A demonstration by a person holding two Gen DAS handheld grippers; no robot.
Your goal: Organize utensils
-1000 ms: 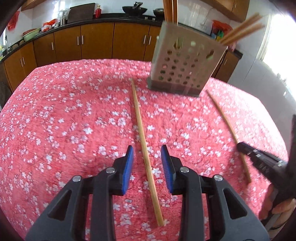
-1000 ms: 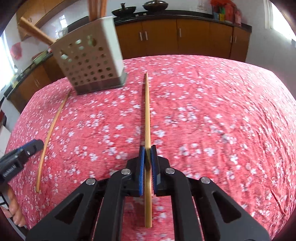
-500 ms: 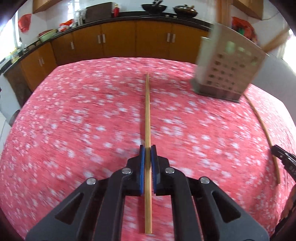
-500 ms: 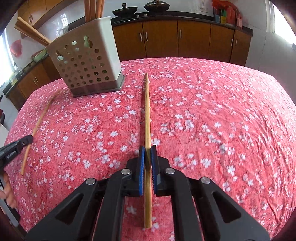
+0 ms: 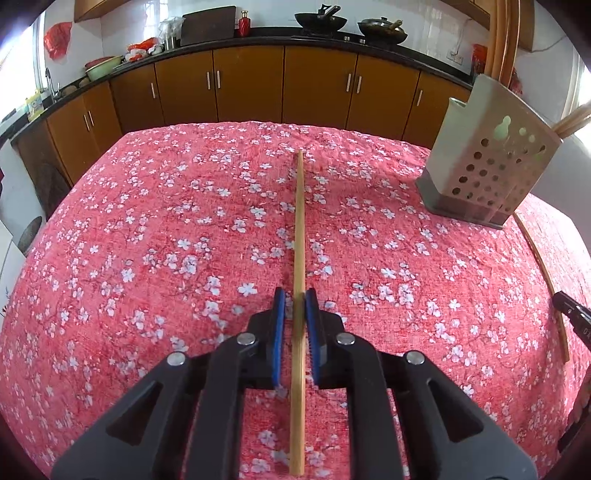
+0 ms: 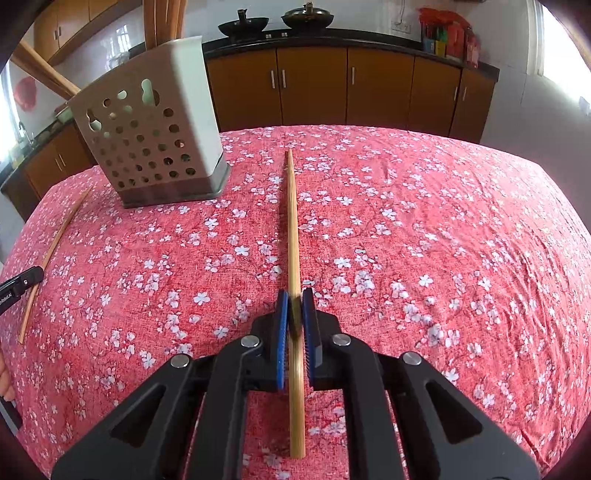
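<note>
On the red floral cloth stands a perforated metal utensil holder (image 5: 491,173) (image 6: 155,140) with several chopsticks in it. A bamboo chopstick (image 5: 300,236) runs straight out between the blue pads of my left gripper (image 5: 294,306). Its jaws are opening, and a thin gap shows beside the left pad. My right gripper (image 6: 294,306) is shut on a second bamboo chopstick (image 6: 292,229), which points toward the far edge. Each gripper's tip shows at the edge of the other view, beside its chopstick (image 5: 543,266) (image 6: 55,251).
The table with the red cloth (image 5: 147,240) drops off on all sides. Brown kitchen cabinets (image 5: 251,88) and a dark counter with pans (image 5: 321,18) line the back wall. A person's fingers (image 6: 5,380) show at the left edge of the right wrist view.
My left gripper went from open astride its chopstick to shut on it, then loosened slightly; its view swung so the holder sits farther right. The right gripper kept its grip and edged forward.
</note>
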